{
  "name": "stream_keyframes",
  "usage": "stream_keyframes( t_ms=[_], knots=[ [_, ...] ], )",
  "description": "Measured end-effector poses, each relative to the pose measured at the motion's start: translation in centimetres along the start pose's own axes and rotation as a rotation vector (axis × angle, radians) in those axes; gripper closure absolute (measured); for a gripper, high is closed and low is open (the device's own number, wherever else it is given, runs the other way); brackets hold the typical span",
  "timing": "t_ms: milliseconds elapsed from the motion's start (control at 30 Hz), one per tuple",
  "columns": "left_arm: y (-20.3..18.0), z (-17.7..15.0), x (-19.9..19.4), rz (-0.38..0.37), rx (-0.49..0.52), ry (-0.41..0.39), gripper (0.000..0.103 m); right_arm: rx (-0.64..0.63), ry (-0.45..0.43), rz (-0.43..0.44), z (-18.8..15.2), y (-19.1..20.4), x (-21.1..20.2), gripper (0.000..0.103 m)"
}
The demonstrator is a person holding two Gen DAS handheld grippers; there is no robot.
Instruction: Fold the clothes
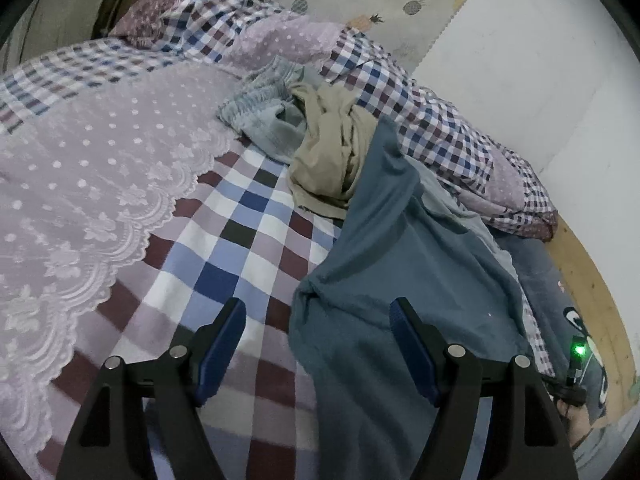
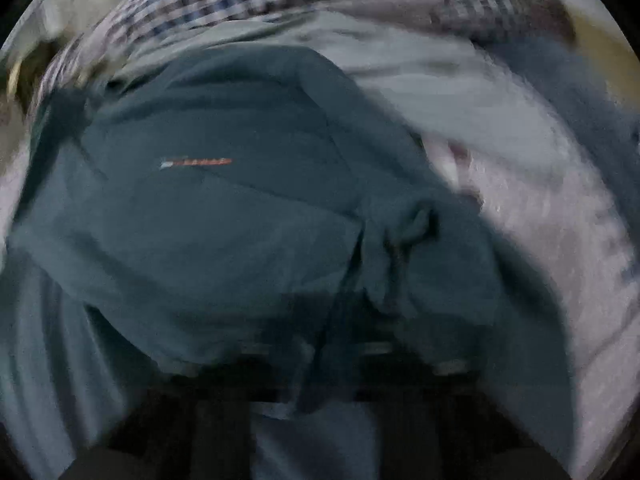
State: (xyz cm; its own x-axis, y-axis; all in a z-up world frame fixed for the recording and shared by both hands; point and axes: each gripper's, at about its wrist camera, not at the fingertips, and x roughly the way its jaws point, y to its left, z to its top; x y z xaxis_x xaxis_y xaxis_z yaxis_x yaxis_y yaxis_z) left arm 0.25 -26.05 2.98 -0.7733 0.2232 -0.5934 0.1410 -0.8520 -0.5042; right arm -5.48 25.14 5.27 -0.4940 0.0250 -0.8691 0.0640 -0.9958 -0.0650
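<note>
Two blue-padded fingers [image 1: 222, 344] of the left gripper [image 1: 318, 344] stand spread wide, angled down over the checked bedsheet [image 1: 236, 240]. A teal knit garment [image 1: 380, 280] lies between and beyond them, its edge under the right-hand finger. Farther ahead: a crumpled beige garment [image 1: 328, 152], then grey fabric [image 1: 264, 116]. The right gripper [image 2: 320, 384] is blurred and draped in teal cloth [image 2: 224, 208]; its state cannot be determined.

bed [image 1: 248, 216]: checked cover | wall [image 1: 520, 72]: white | floor [image 1: 588, 280]: wood | light: dim
</note>
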Motion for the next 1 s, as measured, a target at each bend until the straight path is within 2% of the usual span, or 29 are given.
stream_keyframes(
  t_ms=[67, 133, 200, 233, 300, 333, 400, 500, 600, 667, 733, 800, 1000],
  knots=[
    [-0.6, -0.3, -1.2, 0.002, 0.018, -0.015, 0.025, 0.08, -0.037, -0.145, -0.2, -2.1, -1.0, 0.101],
    [-1.9, -0.5, -2.2, -0.004, 0.054, -0.034, 0.025, 0.181, -0.053, -0.142, -0.8, -4.4, -2.1, 0.097],
    [-3.5, -0.8, -3.3, -0.011, 0.104, -0.053, 0.025, 0.294, -0.085, -0.024, -2.3, -6.7, -4.0, 0.091],
    [-4.4, -1.1, -3.7, -0.006, 0.141, -0.066, 0.025, 0.341, -0.129, 0.034, -3.5, -7.6, -5.5, 0.073],
    [-6.7, -1.9, -4.6, 0.007, 0.232, -0.095, 0.025, 0.44, -0.264, 0.086, -6.0, -9.1, -9.1, 0.051],
    [-7.6, -2.3, -4.9, 0.014, 0.263, -0.104, 0.025, 0.479, -0.318, 0.094, -7.5, -9.6, -10.6, 0.048],
    [-9.8, -3.9, -5.7, 0.024, 0.334, -0.121, 0.025, 0.522, -0.4, 0.105, -10.7, -10.5, -13.5, 0.047],
    [-13.3, -6.9, -6.9, 0.02, 0.412, -0.119, 0.025, 0.539, -0.462, 0.049, -13.1, -12.0, -17.0, 0.047],
    [-17.1, -10.0, -7.2, -0.013, 0.464, -0.085, 0.025, 0.555, -0.566, 0.033, -14.5, -14.0, -21.3, 0.046],
    [-20.1, -12.3, -7.1, -0.057, 0.487, -0.052, 0.025, 0.583, -0.68, -0.023, -16.6, -15.7, -24.2, 0.04],
    [-23.5, -14.5, -6.5, -0.117, 0.507, -0.013, 0.025, 0.626, -0.736, -0.089, -17.7, -17.1, -25.4, 0.038],
    [-27.3, -16.7, -5.6, -0.171, 0.55, 0.023, 0.025, 0.687, -0.739, -0.134, -18.8, -19.1, -25.9, 0.038],
    [-36.5, -24.9, -4.7, -0.298, 0.75, 0.11, 0.025, 0.821, -0.702, -0.17, -22.2, -24.6, -25.5, 0.038]
  ],
)
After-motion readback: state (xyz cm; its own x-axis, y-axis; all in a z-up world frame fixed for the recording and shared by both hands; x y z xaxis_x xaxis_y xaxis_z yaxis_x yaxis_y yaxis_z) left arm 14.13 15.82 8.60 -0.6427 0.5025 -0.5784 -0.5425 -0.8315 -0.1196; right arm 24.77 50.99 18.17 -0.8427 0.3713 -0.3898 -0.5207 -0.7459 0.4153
